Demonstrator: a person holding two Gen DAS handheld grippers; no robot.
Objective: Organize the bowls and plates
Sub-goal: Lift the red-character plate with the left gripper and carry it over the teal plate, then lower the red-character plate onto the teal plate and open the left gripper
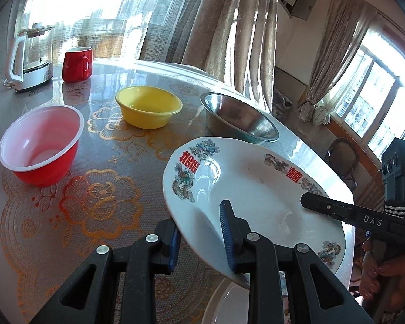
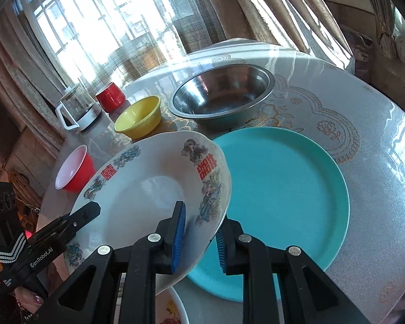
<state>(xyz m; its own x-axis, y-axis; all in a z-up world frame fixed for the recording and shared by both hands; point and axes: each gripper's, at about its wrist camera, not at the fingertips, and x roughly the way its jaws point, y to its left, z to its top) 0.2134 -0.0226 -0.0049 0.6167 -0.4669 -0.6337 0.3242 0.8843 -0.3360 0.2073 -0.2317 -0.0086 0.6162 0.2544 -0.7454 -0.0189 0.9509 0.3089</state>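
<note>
A white oval plate with dragon prints and red characters point(image 1: 245, 189) is held tilted above the table by both grippers. My left gripper point(image 1: 199, 240) is shut on its near-left rim. My right gripper point(image 2: 199, 237) is shut on the opposite rim of the same plate point(image 2: 148, 189); it also shows in the left wrist view point(image 1: 337, 210). A teal plate point(image 2: 283, 197) lies flat on the table under and right of the white plate. A steel bowl point(image 2: 221, 94), a yellow bowl point(image 2: 137, 116) and a red bowl with white inside point(image 2: 74, 172) stand behind.
A red mug point(image 1: 77, 64) and a glass kettle point(image 1: 32, 56) stand at the table's far left. Another white plate's rim point(image 1: 221, 305) shows below the held plate; it has a floral print in the right wrist view point(image 2: 172, 310). Curtains and windows lie beyond the round table.
</note>
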